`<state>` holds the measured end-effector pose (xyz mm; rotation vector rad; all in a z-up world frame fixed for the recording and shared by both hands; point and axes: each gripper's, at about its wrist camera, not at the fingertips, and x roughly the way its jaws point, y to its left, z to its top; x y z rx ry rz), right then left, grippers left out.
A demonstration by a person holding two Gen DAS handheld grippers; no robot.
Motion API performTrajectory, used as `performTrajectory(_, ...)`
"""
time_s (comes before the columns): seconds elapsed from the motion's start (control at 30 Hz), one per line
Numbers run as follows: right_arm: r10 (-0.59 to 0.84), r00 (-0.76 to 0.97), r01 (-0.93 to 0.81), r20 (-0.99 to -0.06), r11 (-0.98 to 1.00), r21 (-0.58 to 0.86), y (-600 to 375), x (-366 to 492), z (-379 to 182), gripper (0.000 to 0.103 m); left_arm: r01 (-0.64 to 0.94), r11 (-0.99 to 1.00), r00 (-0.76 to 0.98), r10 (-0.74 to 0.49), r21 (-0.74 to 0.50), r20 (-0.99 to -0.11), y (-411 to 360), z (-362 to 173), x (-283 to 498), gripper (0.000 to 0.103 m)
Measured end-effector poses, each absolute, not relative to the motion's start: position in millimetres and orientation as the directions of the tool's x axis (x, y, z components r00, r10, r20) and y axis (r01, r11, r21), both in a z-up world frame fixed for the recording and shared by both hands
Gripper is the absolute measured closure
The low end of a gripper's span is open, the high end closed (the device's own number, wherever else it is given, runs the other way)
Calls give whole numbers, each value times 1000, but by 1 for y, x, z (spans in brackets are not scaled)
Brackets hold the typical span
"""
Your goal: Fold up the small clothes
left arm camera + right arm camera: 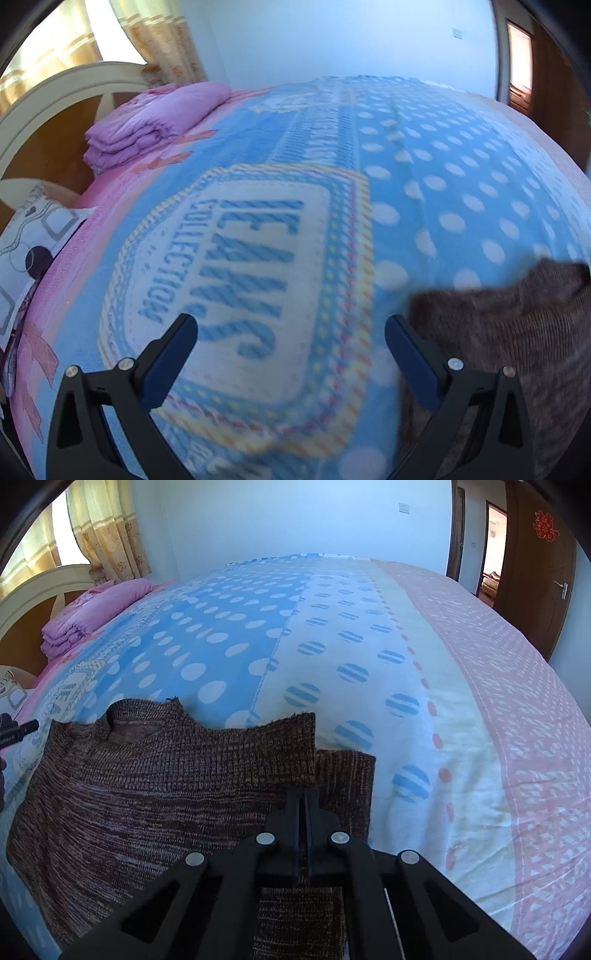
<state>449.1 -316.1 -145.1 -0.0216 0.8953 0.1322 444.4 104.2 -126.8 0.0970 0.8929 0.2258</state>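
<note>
A brown knit sweater [147,794] lies spread flat on the bed, neckline towards the far side and one side flap [280,746] folded over its body. My right gripper [304,792] is shut, its tips pinching the sweater near the edge of that flap. In the left wrist view the sweater [517,332] fills the lower right, blurred. My left gripper [291,325] stands wide open above the blanket with nothing between its fingers. Its right finger [406,343] is just beside the sweater's edge.
A blue dotted blanket [229,635] with a printed label patch [258,258] covers the bed. A folded pink quilt [147,122] lies by the white headboard [55,96], and a patterned pillow [29,236] at the left edge. A brown door [535,572] stands at far right.
</note>
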Motion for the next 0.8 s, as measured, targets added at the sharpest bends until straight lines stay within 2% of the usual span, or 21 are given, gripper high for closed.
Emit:
performTrajectory(0.13,25,681,-44,-731,999,-7,-330,438,-126,102,-77,975,621,212,210,-754,74,-139,423,0)
performTrajectory(0.23,-5,657,9,-754,1000,0,-343,445,-132,102,-60,962,615,246,267,-749,59,-154,417,0)
performTrajectory(0.3,39,613,-10,-789,999,42,-346,451,-144,101,-68,960,613,255,272,-747,59,-158,413,0)
performTrajectory(0.33,40,604,-5,-796,999,46,-346,450,-147,98,-77,963,617,250,259,-746,60,-158,411,0)
performTrajectory(0.43,83,603,1,-793,994,105,-354,438,-145,73,-98,970,614,235,223,-753,69,-150,400,0)
performTrajectory(0.57,187,600,-24,-778,976,217,-366,394,-135,72,-94,973,635,223,213,-740,75,-147,370,0)
performTrajectory(0.8,283,520,-43,-806,951,306,-374,315,-152,72,-51,979,660,180,195,-730,74,-153,320,0)
